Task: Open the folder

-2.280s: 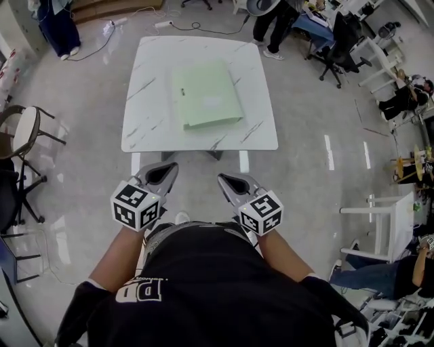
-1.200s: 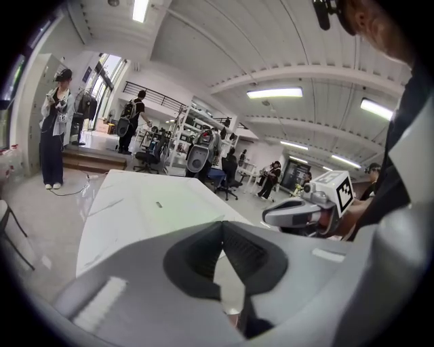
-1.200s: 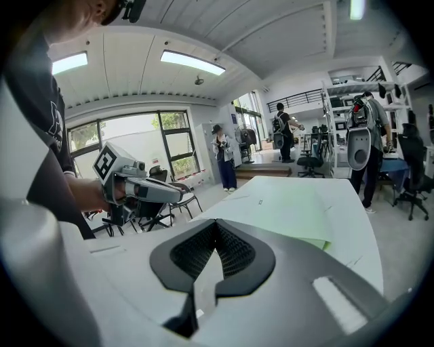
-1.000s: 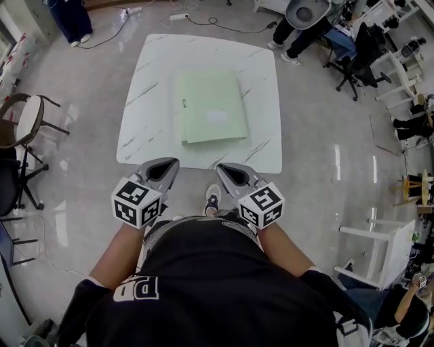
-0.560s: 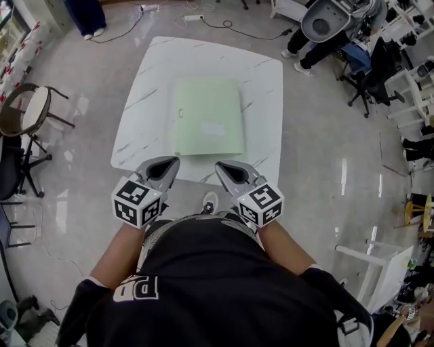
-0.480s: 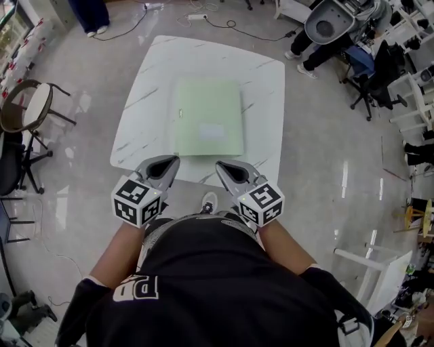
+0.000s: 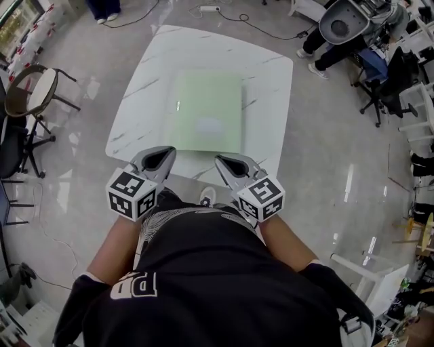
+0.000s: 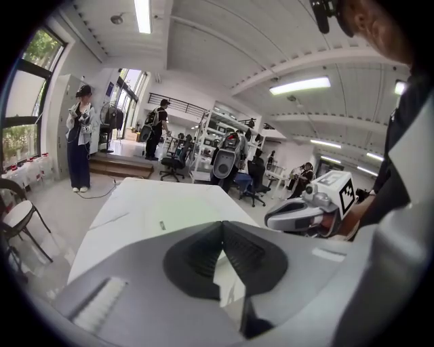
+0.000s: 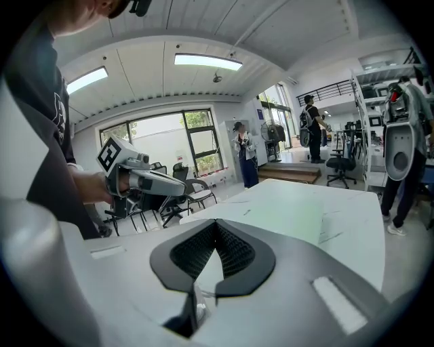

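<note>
A pale green folder [image 7: 207, 112] lies shut and flat on the white marble table [image 7: 264, 88], near the middle. My left gripper [image 7: 161, 150] and right gripper [image 7: 222, 160] hover side by side at the table's near edge, just short of the folder, both shut with nothing between their jaws. In the left gripper view the shut left gripper [image 8: 222, 223] points at the folder [image 8: 180, 205], with the right gripper [image 8: 272, 219] beside it. In the right gripper view the shut right gripper [image 9: 215, 222] faces the folder [image 9: 288, 210], and the left gripper [image 9: 182, 190] shows to its left.
A round-seat chair [image 7: 37, 95] stands left of the table. Office chairs [image 7: 390, 74] and a grey machine [image 7: 352, 20] sit at the far right, with cables on the floor [image 7: 217, 9] beyond the table. People stand at the back of the room [image 8: 80, 135].
The table and folder have come closer; both grippers now sit over the table's near edge instead of over the floor. The jaws have stayed shut.
</note>
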`<state>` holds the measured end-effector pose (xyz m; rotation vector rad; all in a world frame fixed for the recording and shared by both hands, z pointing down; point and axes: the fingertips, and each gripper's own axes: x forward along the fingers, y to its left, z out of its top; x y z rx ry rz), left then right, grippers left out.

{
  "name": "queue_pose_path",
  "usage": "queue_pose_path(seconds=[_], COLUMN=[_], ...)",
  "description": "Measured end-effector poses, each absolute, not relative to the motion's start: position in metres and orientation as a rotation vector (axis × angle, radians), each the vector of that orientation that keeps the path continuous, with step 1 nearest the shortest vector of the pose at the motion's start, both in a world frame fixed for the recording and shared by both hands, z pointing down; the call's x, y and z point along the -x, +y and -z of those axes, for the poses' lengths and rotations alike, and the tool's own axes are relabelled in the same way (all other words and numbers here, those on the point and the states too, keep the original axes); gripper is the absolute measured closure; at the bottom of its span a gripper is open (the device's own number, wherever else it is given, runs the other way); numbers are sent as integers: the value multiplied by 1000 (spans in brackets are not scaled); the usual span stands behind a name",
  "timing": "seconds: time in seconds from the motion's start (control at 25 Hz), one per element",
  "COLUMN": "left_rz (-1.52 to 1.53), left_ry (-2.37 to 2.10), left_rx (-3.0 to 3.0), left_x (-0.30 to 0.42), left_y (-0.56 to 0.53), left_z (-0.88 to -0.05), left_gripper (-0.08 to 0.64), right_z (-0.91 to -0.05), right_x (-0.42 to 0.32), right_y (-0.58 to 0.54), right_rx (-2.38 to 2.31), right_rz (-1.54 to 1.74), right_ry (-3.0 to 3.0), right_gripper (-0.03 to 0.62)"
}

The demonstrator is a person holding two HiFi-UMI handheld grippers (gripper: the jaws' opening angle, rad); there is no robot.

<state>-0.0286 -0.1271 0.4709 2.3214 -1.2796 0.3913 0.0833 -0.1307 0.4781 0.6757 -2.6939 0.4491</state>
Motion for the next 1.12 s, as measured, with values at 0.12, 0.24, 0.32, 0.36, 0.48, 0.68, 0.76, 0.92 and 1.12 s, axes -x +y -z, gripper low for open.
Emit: queue_pose_path(seconds=[0.12,0.24,0.32,0.36,0.48,0.68,0.76,0.92,1.12], left_rz=[-397,-401,-407,-412,-430,-449,-456,-462,-459], left_ry=[-1261,-1228,-1198,-1182,-1141,-1095,-1079,-1039,-1017], left_rx=[-2331,-2366,-2400,-2413,-2437,-2459,-2459,-2472,-2485], left_x=[29,29,31,33,42,58,63,68,75], left_y=[-135,-149,-157,-160,-170,-180,-181,-183,-186], left_z=[-470,-467,-461,-459,-455,-457,-461,-468,-469], left_gripper=[511,511,511,511,511,511,511,511,511], right_z=[-477,-476,-472,-470,-465,-465,-466,-472,-473], right_x=[-83,-79,-75,-72,-64,-54,-52,-46,-38], right_y=[-136,-147,-152,-154,-160,-166,-167,-167,-169], right_rx=[-691,-730,-767,-787,-852,-935,-959,-996,-1007], right_rz=[-444,-443,-447,-448,-462,-475,-477,-491,-491], right_ry=[-2689,-2684,-2683,-2682,-2674,-2649,-2638,-2608,-2590], right_gripper=[592,592,592,592,592,592,592,592,592])
